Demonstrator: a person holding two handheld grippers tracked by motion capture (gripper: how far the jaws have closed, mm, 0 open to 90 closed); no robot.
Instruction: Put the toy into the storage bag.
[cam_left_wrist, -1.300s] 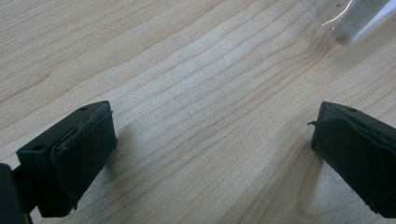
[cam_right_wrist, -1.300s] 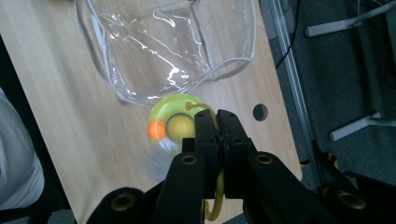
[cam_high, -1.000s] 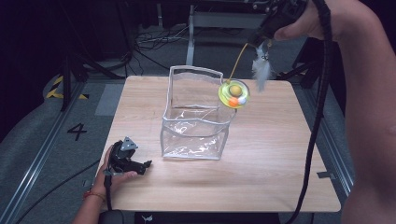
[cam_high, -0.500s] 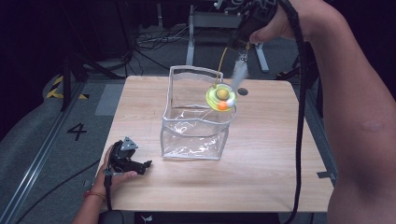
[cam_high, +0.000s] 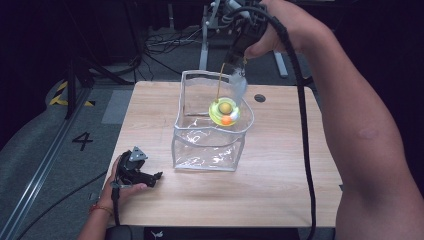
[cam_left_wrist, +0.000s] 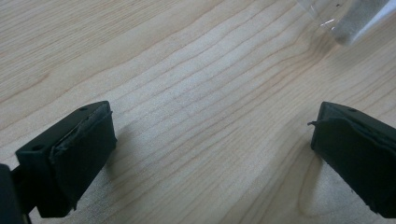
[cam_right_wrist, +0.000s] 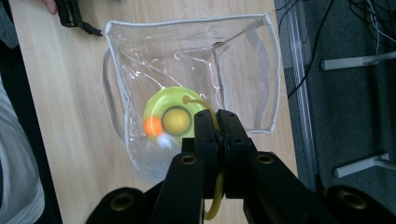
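The right gripper is held high over the far side of the table, arm stretched forward from the lower right, wrist bent so the fingers point down. The 2 black, blocky fingers are pressed together on a thin yellow rubbery cord; in the right gripper view the cord runs between them and pokes out again below, beside the bolted finger mounts.

From that cord a toy hangs straight beneath the fingers: a glossy lime-green ring-shaped disc with a dull yellow ball at its centre, a small orange ball and a small white one at its rim. A pale, blurred wisp, perhaps a feather, hangs just under the fingers beside the cord; what it is cannot be told.

The toy hangs at the open mouth of a clear plastic bag, level with its rim. The bag is boxy, soft and crinkled, its walls shiny, its edges bound in white piping.

The left gripper rests on the near left part of the light, fine-grained wooden table, the hand cupped around its body, well apart from the toy. Its 2 rubber-padded fingers stand wide apart with nothing between them, the bag's corner just beyond them.
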